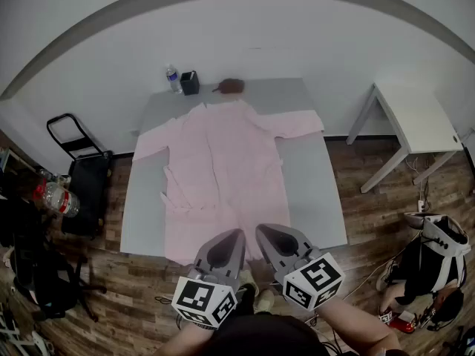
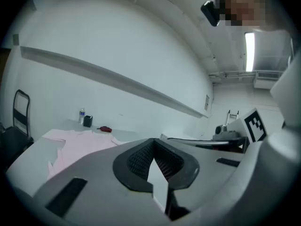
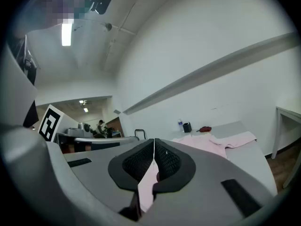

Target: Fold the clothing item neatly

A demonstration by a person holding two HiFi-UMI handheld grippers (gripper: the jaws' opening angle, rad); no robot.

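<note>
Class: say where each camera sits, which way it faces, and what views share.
Head view: on the head, facing steeply down at the pink garment on the table; left hand-held gripper, right hand-held gripper show.
Left gripper view: on the left hand-held gripper, facing along shut jaws to the wall.
Right gripper view: likewise, right hand-held gripper.
Shared: pink garment, water bottle.

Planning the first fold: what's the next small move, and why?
Probably open the left gripper and right gripper and lower them to the garment's near hem. Both are shut and empty beside it, and the garment lies flat, unfolded, on the table.
</note>
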